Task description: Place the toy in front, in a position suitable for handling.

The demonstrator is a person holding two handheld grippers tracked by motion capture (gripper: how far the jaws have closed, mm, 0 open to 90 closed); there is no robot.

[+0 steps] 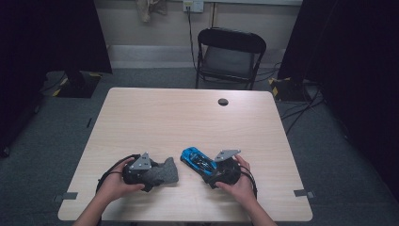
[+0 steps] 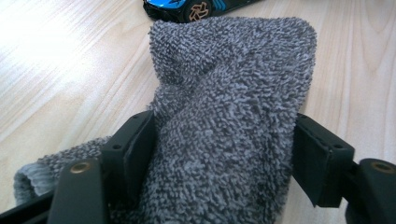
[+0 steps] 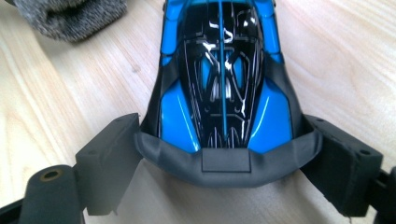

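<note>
Sock and toy car held over the tabletop point(image 1: 155, 113)

My left tongs point(image 2: 224, 140) clamped the grey sock point(image 2: 229, 107); my right tongs point(image 3: 219, 163) gripped the blue toy car point(image 3: 219, 79) by its rear.

The sock point(image 2: 229, 116) is rough, looped grey terry cloth with a ribbed cuff. The toy car point(image 3: 222, 79) is glossy blue and black plastic, its rear spoiler matt grey. The surface point(image 1: 164, 117) is smooth, pale wood-grain laminate.

Grey terry sock point(image 2: 224, 116) crumpled on table; blue-black toy car point(image 3: 222, 79) upright beside.
</note>
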